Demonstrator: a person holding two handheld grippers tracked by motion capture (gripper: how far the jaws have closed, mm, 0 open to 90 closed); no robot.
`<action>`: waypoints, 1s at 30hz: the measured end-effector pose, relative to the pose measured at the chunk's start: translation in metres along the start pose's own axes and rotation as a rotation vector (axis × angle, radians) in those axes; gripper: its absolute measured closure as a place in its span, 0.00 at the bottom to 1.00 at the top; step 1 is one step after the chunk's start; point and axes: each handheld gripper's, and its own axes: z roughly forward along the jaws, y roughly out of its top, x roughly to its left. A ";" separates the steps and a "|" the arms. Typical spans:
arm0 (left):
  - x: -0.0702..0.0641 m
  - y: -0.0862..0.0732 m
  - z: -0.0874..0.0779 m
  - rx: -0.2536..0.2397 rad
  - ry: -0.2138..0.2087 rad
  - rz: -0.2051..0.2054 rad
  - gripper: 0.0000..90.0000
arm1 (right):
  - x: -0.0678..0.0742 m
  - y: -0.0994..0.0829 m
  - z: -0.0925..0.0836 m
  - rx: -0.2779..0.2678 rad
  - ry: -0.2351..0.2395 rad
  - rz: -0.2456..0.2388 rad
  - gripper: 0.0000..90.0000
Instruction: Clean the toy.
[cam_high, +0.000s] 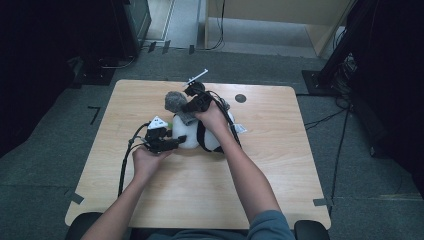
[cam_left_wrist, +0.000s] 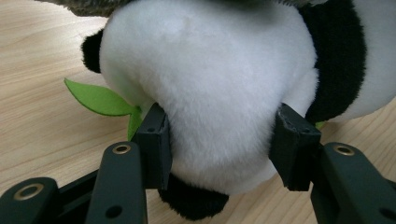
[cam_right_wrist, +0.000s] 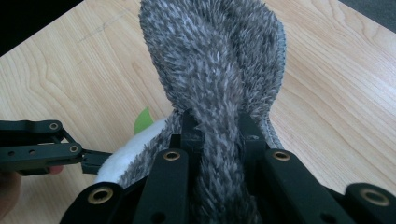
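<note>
Panda plush toy (cam_left_wrist: 219, 93), white with black limbs and green felt leaves (cam_left_wrist: 98, 99), lay near the middle of the pale wooden tabletop (cam_high: 280, 165), slightly towards its far edge. Left tongs (cam_high: 169, 143) were clamped on its white body, one pad pressed into the fur on each side, steadying it from the person's near left. Grey furry hat (cam_right_wrist: 219, 70), a soft fabric piece with a stitched edge, stood above the toy's far end; right tongs (cam_right_wrist: 217, 135) were pinched together on a fold of it, holding it raised. Left hand (cam_high: 146, 162) and right hand (cam_high: 212, 119) gripped the respective tools. Small dark round mark (cam_high: 240, 98) sat on the tabletop beyond the toy, well apart. Status, as judged: toy secured and hat gripped; whether the hat was going on or coming off could not be told. Remaining: finishing that move, then releasing both grips.
</note>
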 end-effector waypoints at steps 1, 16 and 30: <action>0.000 0.000 0.000 0.000 0.001 0.000 0.52 | -0.002 -0.001 0.000 0.001 0.001 0.004 0.88; -0.001 0.000 0.001 0.009 0.012 0.008 0.53 | -0.051 -0.028 -0.028 -0.007 -0.062 0.086 0.88; 0.000 0.000 0.001 0.005 0.011 0.007 0.53 | -0.096 -0.066 -0.056 -0.029 -0.102 0.211 0.88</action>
